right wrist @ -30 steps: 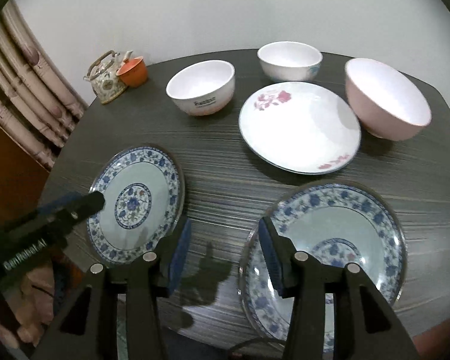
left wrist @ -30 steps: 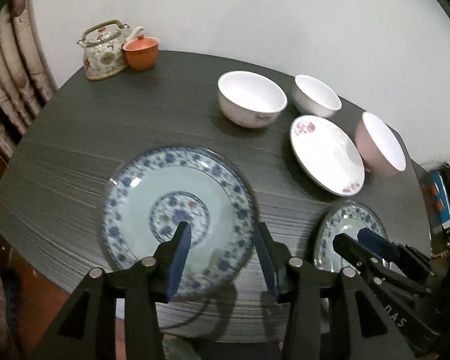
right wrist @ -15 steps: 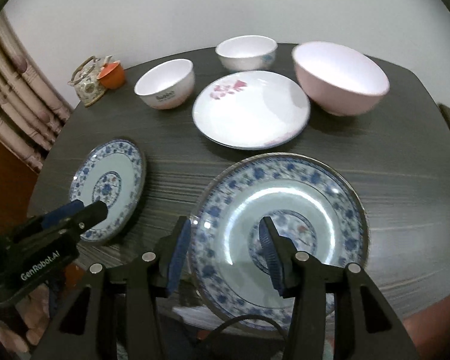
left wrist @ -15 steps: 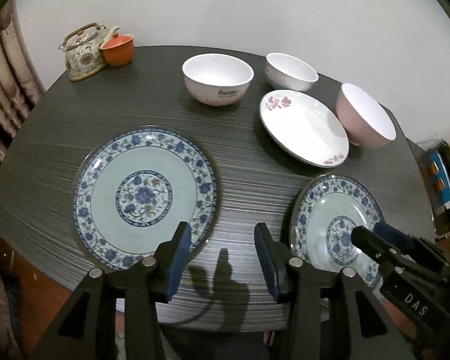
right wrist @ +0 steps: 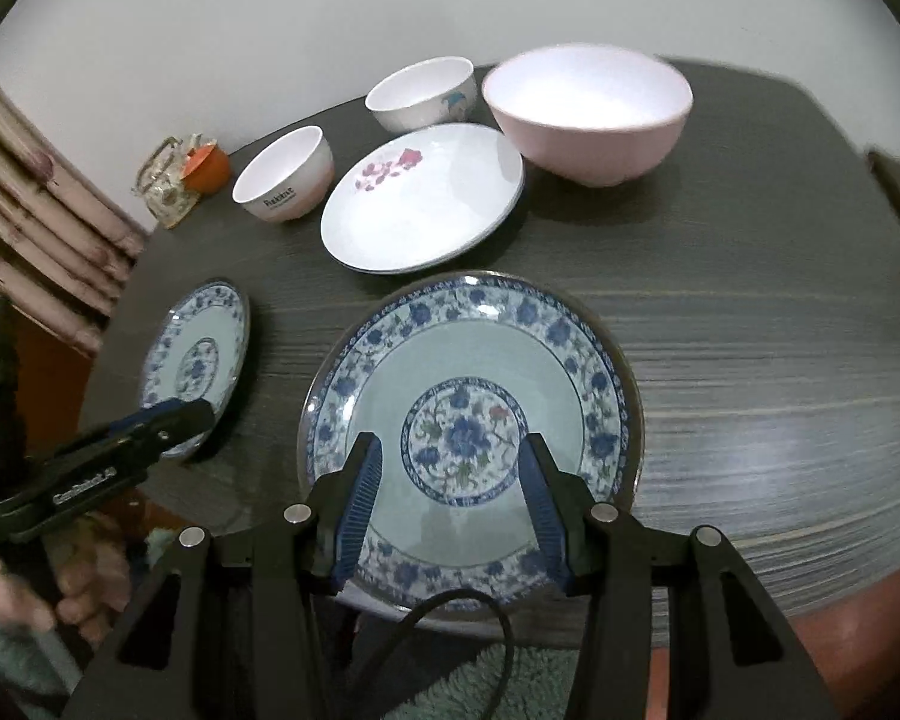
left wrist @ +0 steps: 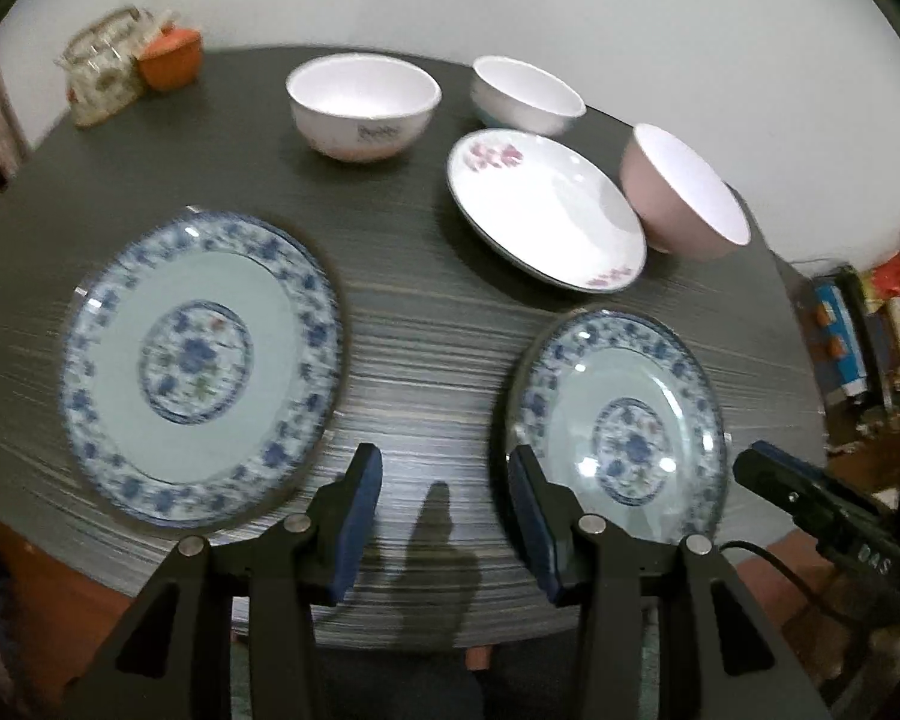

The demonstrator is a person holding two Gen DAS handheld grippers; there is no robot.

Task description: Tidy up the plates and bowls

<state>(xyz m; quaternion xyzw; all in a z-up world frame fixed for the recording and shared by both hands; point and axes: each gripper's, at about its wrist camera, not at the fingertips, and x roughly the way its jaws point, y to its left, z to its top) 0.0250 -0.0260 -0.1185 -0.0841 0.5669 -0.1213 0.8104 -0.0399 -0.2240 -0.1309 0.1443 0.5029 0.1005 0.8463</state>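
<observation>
Two blue-patterned plates lie on the dark table [left wrist: 426, 324]: the left plate [left wrist: 198, 366] [right wrist: 198, 360] and the right plate [left wrist: 624, 420] [right wrist: 468, 438]. Behind them are a white plate with pink flowers [left wrist: 546, 210] [right wrist: 426, 198], two white bowls [left wrist: 363, 105] [left wrist: 525, 96] and a pink bowl [left wrist: 684, 198] [right wrist: 588, 114]. My left gripper [left wrist: 444, 516] is open and empty above the front table edge between the blue plates. My right gripper [right wrist: 450, 498] is open and empty over the near part of the right blue plate.
A patterned teapot [left wrist: 102, 84] and an orange cup [left wrist: 171, 63] stand at the back left corner. Curtains [right wrist: 36, 210] hang left of the table. Clutter [left wrist: 858, 324] lies beyond the right table edge. A wall runs behind the table.
My left gripper has swung right, from over the left blue plate to between the two plates. My right gripper has moved right, centring over the right blue plate.
</observation>
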